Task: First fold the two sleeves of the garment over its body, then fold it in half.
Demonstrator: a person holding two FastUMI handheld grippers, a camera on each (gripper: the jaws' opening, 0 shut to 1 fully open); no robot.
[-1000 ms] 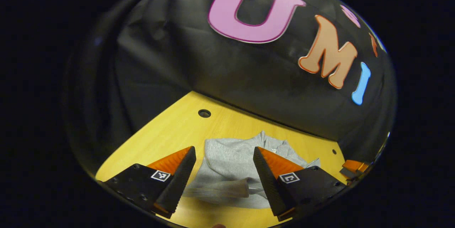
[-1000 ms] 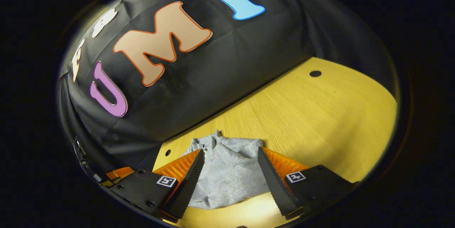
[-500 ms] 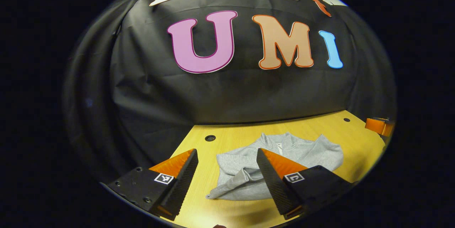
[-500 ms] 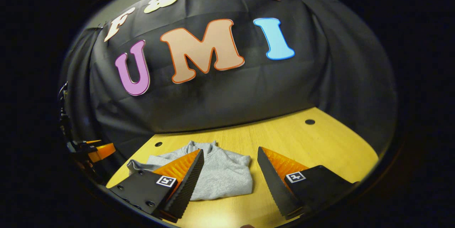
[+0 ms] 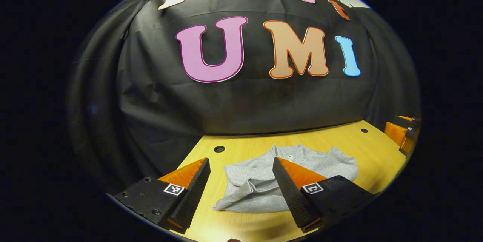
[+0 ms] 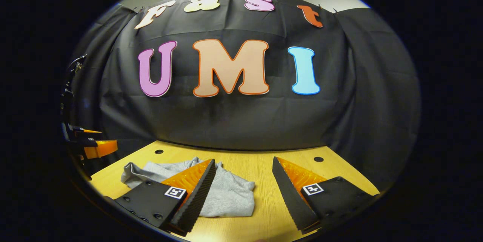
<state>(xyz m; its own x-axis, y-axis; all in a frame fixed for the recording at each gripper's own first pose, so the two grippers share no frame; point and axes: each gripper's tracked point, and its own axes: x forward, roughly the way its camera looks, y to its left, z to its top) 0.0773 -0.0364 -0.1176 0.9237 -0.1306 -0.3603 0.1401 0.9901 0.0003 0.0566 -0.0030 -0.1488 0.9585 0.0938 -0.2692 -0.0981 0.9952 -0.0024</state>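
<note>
While jaws gape, garment (image 5: 260,181) seemingly folded.

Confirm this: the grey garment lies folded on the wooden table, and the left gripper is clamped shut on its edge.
Not clamped. In the left gripper view the left gripper is open, fingers spread and holding nothing. The grey garment does lie folded on the wooden table.

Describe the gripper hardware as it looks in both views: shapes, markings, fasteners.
Left gripper and right gripper look alike: two wedge-shaped fingers tapering to a point, with ribbed, serrated inner faces. Each finger sits on a flat black plate with small screws and a square black-and-white fiducial tag. No cables or sleeves visible.
</note>
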